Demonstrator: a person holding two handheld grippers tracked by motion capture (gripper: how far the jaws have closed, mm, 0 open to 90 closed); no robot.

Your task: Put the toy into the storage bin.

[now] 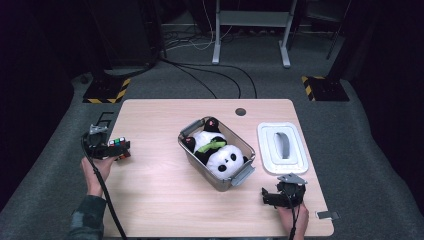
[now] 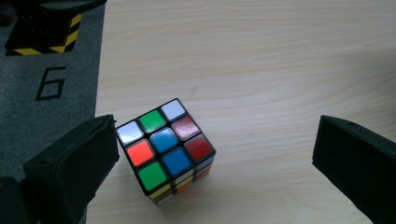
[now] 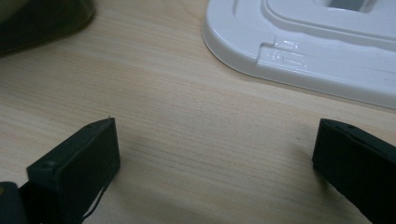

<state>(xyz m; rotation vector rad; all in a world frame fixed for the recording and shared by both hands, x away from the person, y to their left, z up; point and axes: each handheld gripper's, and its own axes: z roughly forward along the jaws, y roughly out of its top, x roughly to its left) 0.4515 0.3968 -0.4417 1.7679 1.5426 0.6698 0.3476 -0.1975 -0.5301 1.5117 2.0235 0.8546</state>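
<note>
Work in hand: the left gripper (image 2: 212,163) is set around a puzzle cube (image 2: 166,149) at the left edge of the tabletop (image 1: 165,200), seemingly to pick it up.
Left gripper: jaws wide apart. In the left gripper view the cube stands between them, close against one jaw and well clear of the other. Nothing is clamped.
Puzzle cube: rests flat on the tabletop, close to its left edge, well apart from the bin. In the high view it sits just in front of the gripper at (image 1: 119,148).
Right gripper: (image 1: 282,196) low over the near right part of the tabletop, jaws spread wide with bare wood between them; it holds nothing.
Bin: a grey open container (image 1: 186,154) stands near the middle of the tabletop, turned at an angle, with a handle at each end.
Bin contents: a plush panda (image 1: 226,161) lies in it, taking up most of the space, with something green across its middle.
Lid: a white lid (image 1: 266,150) lies flat to the right of the bin, apart from it and just beyond the right gripper.
Done so far: the bin is open and already holds the panda.
Left to do, as I judge it: close on the cube, carry it to the bin, then probably fit the lid.
</note>
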